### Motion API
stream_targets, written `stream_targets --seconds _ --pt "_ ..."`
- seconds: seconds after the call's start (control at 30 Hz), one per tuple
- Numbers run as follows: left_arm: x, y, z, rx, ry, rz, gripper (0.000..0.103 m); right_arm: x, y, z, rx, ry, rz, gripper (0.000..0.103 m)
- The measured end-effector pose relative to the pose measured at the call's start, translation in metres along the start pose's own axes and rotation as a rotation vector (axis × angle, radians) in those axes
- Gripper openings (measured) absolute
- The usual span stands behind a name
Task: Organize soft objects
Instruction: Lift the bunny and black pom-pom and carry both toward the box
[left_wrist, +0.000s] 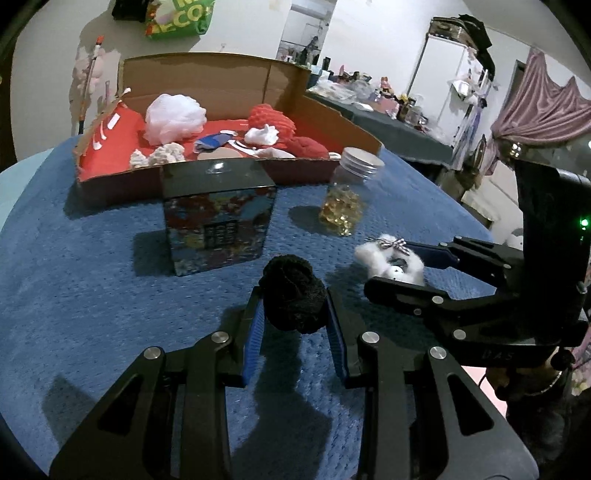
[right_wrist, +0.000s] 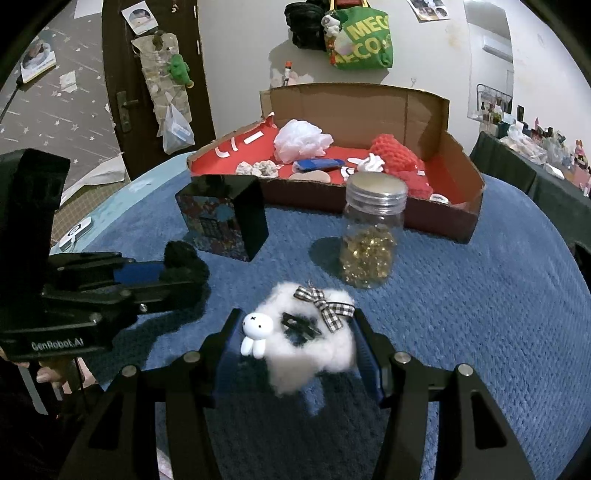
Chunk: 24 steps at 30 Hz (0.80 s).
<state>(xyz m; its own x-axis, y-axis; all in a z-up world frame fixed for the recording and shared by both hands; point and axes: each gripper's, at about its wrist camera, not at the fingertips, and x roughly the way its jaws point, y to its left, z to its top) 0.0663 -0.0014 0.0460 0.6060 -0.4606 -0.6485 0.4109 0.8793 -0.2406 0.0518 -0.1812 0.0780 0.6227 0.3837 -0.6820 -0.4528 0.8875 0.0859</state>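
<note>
Green bag (left_wrist: 180, 19) on the wall is cut by the top edge in the left wrist view, lettering only partly readable. Patterned box (left_wrist: 220, 230): label text too small to read. Black pom-pom (right_wrist: 183, 263) is half hidden behind the left gripper (right_wrist: 177, 275) fingers in the right wrist view; far shelf clutter (left_wrist: 373, 86) too small to tell.

A nubby blue cloth (right_wrist: 480, 314) covers the bench. The box (right_wrist: 369, 107) is matt brown cardboard with a red lining; the jar (right_wrist: 369, 240) is clear glossy plastic under a dull metal lid (right_wrist: 376, 186). The black pompom (left_wrist: 293, 299) looks fuzzy and matt — the white plush (right_wrist: 314, 354) fluffier, with a checked ribbon bow (right_wrist: 328, 302).
</note>
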Motion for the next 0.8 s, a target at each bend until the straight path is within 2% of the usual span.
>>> stream_targets --seconds 0.33,0.8 --pt "0.000 0.001 0.000 0.006 0.005 0.019 0.030 0.004 -0.003 -0.003 0.003 0.014 0.006 0.059" --pt "-0.018 0.045 0.007 -0.049 0.032 0.104 0.030 0.000 -0.039 -0.004 0.066 0.050 -0.066 0.059"
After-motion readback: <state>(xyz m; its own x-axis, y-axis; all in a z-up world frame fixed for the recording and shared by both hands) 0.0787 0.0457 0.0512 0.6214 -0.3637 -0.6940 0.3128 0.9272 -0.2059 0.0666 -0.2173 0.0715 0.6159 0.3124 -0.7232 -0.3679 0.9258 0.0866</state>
